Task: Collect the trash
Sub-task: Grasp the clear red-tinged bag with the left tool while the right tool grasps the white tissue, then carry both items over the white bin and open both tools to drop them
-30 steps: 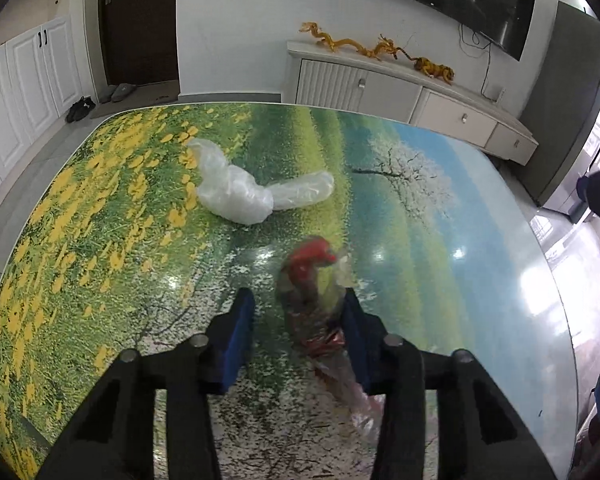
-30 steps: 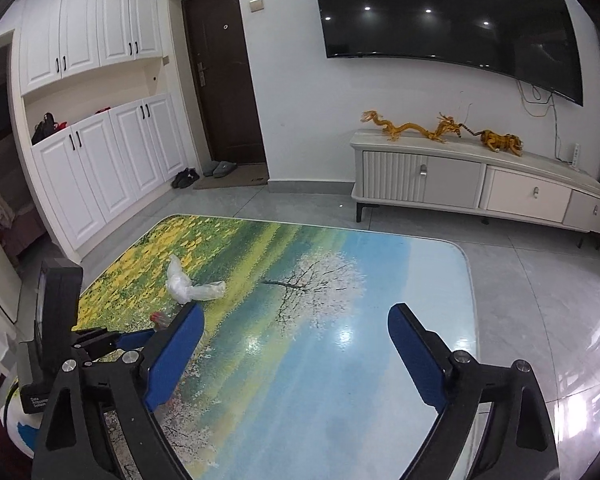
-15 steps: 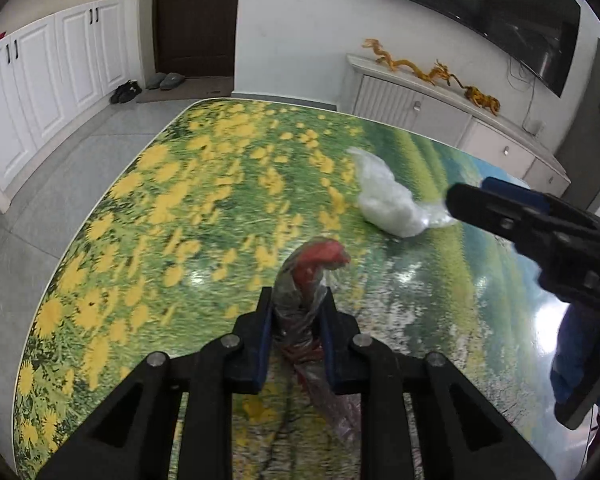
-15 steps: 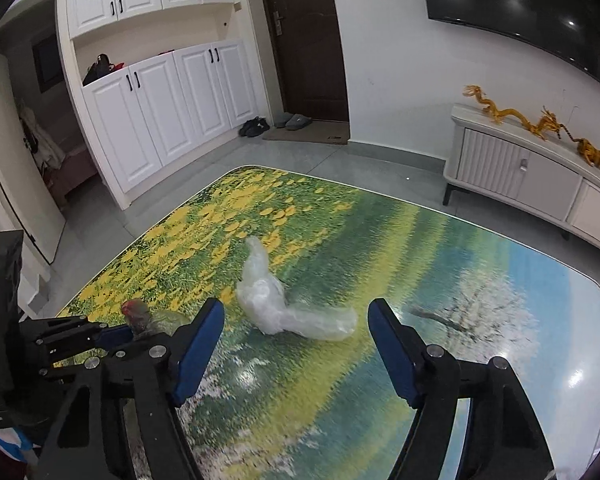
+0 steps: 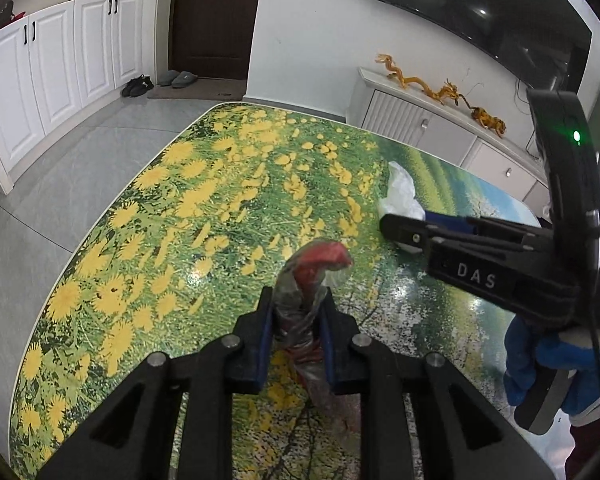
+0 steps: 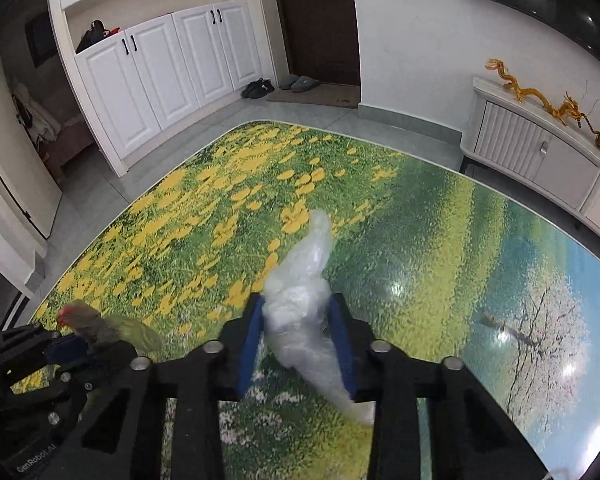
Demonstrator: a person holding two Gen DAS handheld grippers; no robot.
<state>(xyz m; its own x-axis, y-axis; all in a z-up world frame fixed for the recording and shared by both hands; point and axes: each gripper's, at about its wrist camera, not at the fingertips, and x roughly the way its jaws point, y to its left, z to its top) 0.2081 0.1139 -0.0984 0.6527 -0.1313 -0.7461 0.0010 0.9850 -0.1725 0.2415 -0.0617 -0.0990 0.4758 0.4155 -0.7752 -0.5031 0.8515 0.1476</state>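
Observation:
My left gripper (image 5: 296, 312) is shut on a crumpled clear wrapper with a red end (image 5: 314, 266), held over the flower-print table (image 5: 204, 200). My right gripper (image 6: 300, 330) is shut on a white crumpled plastic bag (image 6: 304, 280) that lies on the table. The bag also shows in the left wrist view (image 5: 400, 192), partly hidden behind the right gripper (image 5: 404, 228). The red-ended wrapper (image 6: 88, 322) and the left gripper (image 6: 60, 350) show at the lower left of the right wrist view.
The table (image 6: 440, 240) has a glossy printed top with rounded edges. A white sideboard (image 6: 540, 156) with gold dragon figures (image 6: 540, 100) stands at the back right. White cabinets (image 6: 160, 76), a dark door (image 6: 320, 20) and shoes (image 6: 260, 88) are at the back.
My right gripper has moved onto the white bag and shut on it. My left gripper stays shut on the red-ended wrapper.

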